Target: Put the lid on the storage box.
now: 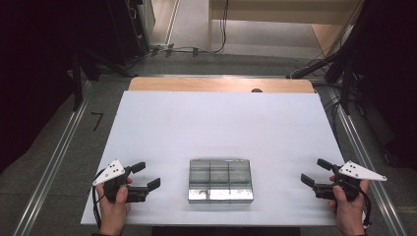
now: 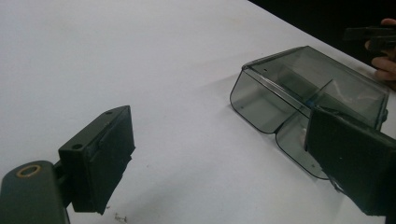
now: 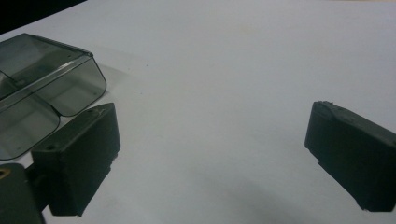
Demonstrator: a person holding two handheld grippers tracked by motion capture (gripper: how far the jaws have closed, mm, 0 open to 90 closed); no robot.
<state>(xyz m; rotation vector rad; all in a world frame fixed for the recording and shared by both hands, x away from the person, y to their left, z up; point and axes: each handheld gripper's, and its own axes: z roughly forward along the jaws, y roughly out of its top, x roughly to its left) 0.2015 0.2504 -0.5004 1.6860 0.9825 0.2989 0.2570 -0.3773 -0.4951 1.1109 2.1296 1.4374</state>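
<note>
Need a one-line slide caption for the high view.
Clear compartment box on the white table, flanked by the open left gripper and open right gripper, both apart from it.

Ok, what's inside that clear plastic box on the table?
The clear box shows divider walls forming compartments, and those visible look empty. Glare along its near edge hides the front ones.

White table [image 1: 216, 123], floor cables [image 1: 196, 50]

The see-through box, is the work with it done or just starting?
Hard to say. The see-through box sits alone on the white table, lid shut, with nothing visible inside. The left gripper and right gripper are open, empty, and apart from it on either side. Nothing is in hand right now.
</note>
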